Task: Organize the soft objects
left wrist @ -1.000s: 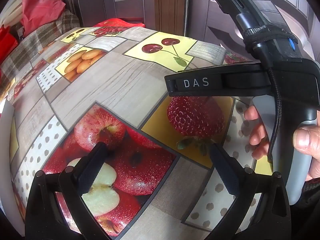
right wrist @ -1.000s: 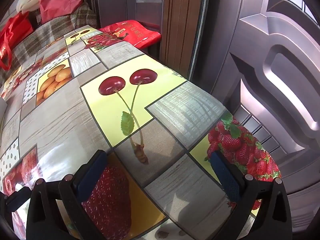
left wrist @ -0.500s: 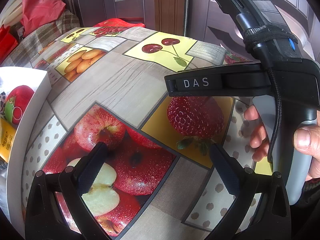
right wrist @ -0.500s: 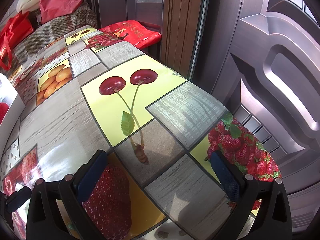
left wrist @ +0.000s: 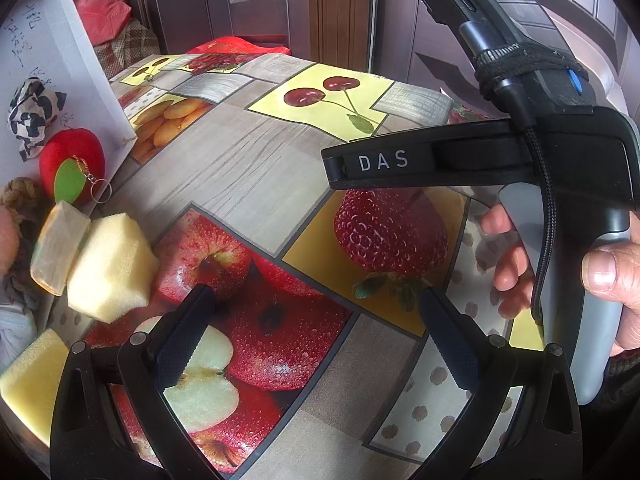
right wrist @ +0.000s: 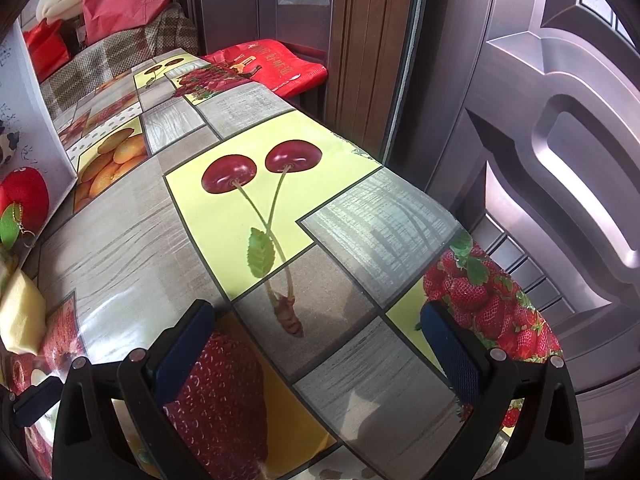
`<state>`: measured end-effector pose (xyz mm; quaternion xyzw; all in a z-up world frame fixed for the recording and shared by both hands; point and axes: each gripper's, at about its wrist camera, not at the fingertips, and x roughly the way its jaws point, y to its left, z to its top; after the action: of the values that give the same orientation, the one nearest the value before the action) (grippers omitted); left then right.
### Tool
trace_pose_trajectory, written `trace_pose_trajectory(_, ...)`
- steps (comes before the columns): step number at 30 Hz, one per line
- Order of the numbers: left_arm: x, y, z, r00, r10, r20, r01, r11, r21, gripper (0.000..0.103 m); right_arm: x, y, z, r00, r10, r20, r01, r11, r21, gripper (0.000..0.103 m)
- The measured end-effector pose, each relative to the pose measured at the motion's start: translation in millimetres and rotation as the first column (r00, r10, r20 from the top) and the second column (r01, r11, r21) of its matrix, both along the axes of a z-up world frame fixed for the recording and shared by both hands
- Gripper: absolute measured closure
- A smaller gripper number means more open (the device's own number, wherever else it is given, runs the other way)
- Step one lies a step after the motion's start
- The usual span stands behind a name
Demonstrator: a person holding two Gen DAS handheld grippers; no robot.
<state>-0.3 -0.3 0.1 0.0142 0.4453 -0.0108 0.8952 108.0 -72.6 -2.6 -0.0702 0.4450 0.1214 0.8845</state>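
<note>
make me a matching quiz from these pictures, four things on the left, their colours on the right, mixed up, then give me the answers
Things:
1. plush apple
2. sponge block
3. crumpled cloth
4. box

Colours:
A. pale yellow
B. white with handwriting on it
C. red with a green leaf
D. black and white pattern

Pairs: 1-C, 2-A, 3-D, 4-B
</note>
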Motion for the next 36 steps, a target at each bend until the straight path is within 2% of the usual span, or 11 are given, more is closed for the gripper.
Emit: trace_pose_trajectory(36, -0.1, -1.2, 1.0, 1.000, 0.000, 0.000, 0.000, 1.000, -0.002, 0.001, -0.6, 0.0, 0.9, 1.000, 0.000, 0.000, 0.000, 1.000, 0.001, 0.000)
